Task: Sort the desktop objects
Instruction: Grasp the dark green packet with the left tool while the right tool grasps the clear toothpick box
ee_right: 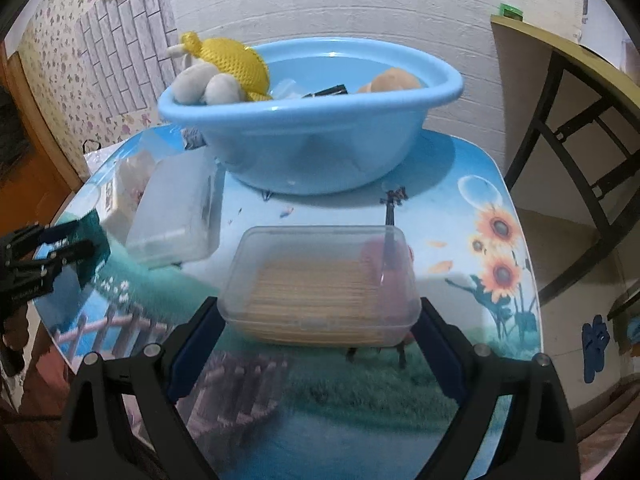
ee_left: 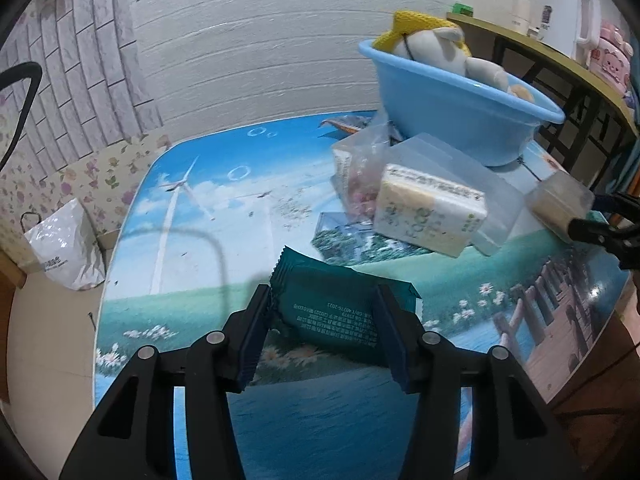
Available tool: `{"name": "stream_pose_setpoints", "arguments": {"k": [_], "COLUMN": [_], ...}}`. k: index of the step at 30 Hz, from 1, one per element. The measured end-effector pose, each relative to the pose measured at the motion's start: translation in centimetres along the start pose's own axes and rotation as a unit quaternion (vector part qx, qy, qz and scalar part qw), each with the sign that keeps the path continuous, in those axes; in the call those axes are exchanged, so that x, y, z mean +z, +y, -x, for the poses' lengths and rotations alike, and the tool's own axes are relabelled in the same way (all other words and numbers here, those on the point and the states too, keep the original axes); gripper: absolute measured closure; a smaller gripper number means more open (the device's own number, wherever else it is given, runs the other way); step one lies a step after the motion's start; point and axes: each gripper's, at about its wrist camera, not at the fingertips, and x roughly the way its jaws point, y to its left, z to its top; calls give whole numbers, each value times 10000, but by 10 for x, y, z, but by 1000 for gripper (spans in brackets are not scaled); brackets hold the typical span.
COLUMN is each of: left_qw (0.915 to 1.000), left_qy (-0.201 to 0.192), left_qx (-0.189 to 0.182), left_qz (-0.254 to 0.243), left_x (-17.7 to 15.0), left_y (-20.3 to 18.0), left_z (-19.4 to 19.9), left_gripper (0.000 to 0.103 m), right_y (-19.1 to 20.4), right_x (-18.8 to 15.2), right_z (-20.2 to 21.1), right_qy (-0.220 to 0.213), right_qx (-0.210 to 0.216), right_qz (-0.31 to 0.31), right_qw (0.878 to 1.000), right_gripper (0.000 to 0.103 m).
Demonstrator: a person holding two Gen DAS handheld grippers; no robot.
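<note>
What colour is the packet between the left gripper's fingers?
Dark teal, with pale print; the left wrist view shows the packet best.

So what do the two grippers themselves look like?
Both match: the left gripper and right gripper have black angular plastic frames with silver round pivot pins, and fingers faced with dark blue ribbed pads. No sleeves or hands are in view.

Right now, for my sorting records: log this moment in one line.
left gripper: shut on green packet | right gripper: shut on toothpick box | blue basin: ahead
</note>
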Motion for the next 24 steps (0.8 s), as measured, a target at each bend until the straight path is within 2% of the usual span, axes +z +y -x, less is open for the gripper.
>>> {"name": "stream_pose_setpoints", "arguments": {"k": [3,6,8,11,15,19,24], "left_qw": [10000,9999,9999,9998,9994,9998,9999], "left_qy": [35,78,39,20,90,61,-46], "left_qx": [16,-7,38,78,-21,-177,-136], "left_qz": [26,-66,-142,-208,-326,-41,39], "left_x": [-2,-4,-5,-5,-8,-9,-8], "left_y": [5,6,6,4,-1,6,11], "left_z": [1,2,2,1,-6,-12,-17], "left_gripper": [52,44,35,26,13,0,0], "right_y": [1,3,7,12,15,16,14], "right_x": [-5,-6,-6,-3,2,2,1], "right_z": [2,0,-2,-5,-12,-19,-27], "right_qy": [53,64,23,-10,15,79,156], "right_qx": [-3,-3,-107,-149,-242,-292,-228], "right_qz": [92,113,181,264,248,229,108], "right_qw": [9999,9999,9998,9995,9994,9993,9996], "right_gripper": [9,8,3,0,0,0,0]}}
